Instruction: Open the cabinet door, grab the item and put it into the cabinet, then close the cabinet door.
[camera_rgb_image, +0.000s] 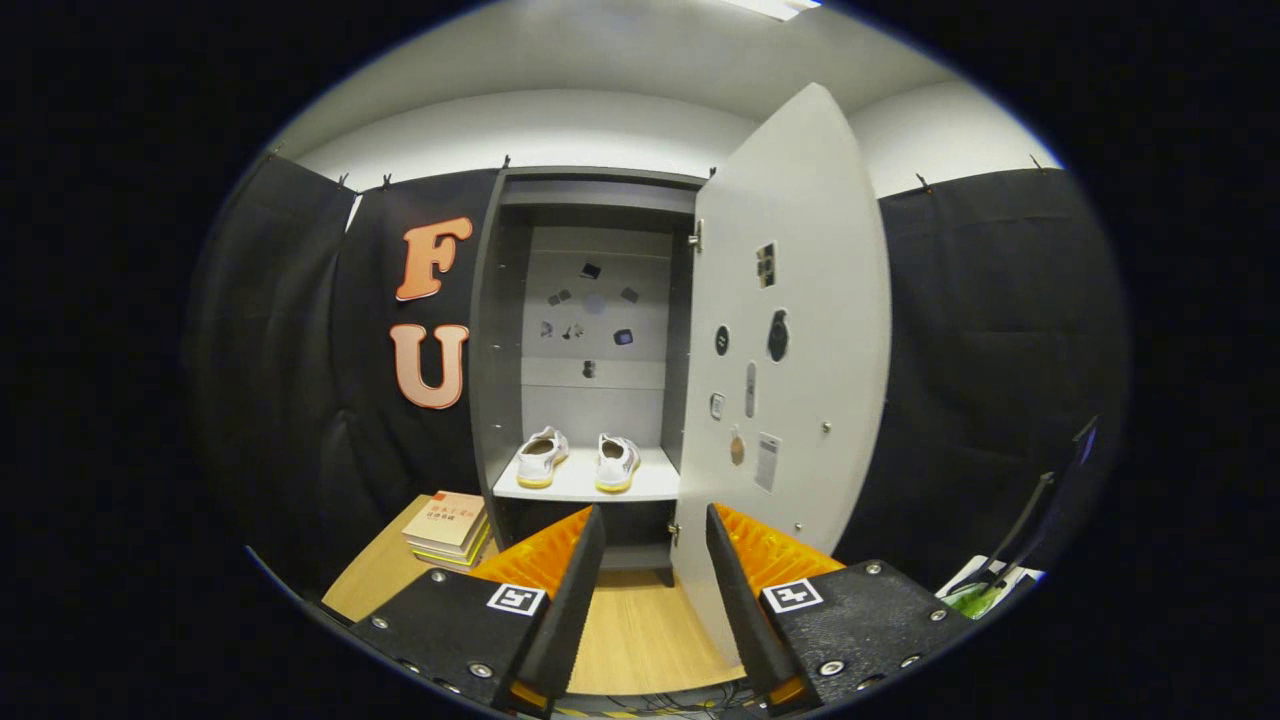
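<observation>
Behind everything you see black cloth (980, 330) hanging under a white wall. Against it stands the cabinet (590, 350), and its door (800, 300) is swung wide open to the right, with small stickers on the inner side. On the wooden table (640, 630) a stack of books (448, 528) lies left of the cabinet. Two white shoes (578, 460) sit side by side on the shelf (590, 486) inside. Your gripper (655, 525) is well before the cabinet, its jaws spread apart and holding nothing.

Fisheye mounted on tool (652, 560), looking forward along parted, empty fingers (570, 600). Faces open cabinet (590, 330) straight on, set back from it, above wooden floor (640, 630); door (790, 330) nearer than shelf (585, 487).
</observation>
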